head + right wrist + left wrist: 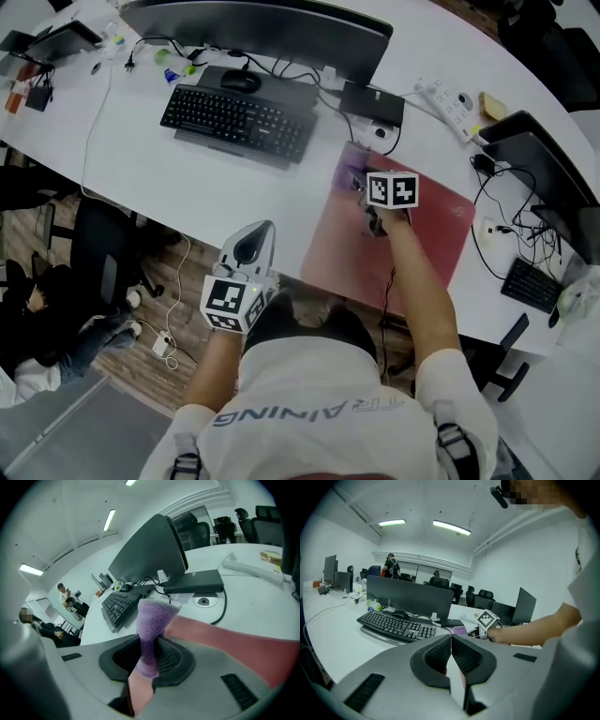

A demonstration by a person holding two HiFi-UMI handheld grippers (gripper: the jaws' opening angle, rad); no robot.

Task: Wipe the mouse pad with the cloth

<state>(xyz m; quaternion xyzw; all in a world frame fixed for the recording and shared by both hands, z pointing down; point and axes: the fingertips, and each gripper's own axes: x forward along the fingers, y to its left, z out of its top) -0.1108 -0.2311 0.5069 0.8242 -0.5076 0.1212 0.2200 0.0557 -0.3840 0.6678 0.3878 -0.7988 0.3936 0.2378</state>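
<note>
A pink mouse pad [427,239] lies on the white desk [169,164], right of the keyboard. My right gripper [366,197] hovers over the pad's far left part, shut on a purple cloth [152,625] that sticks up between its jaws; the cloth [349,173] shows at the pad's far left corner. The pad [234,639] spreads pink below the jaws in the right gripper view. My left gripper [251,251] hangs at the desk's near edge, left of the pad, jaws shut with nothing between them [451,656].
A black keyboard [234,122] and mouse [240,81] sit before a large monitor [272,28]. A power strip [448,105], cables, a white mouse [486,230] and a second keyboard [532,283] lie on the right. Office chairs [103,262] stand at left.
</note>
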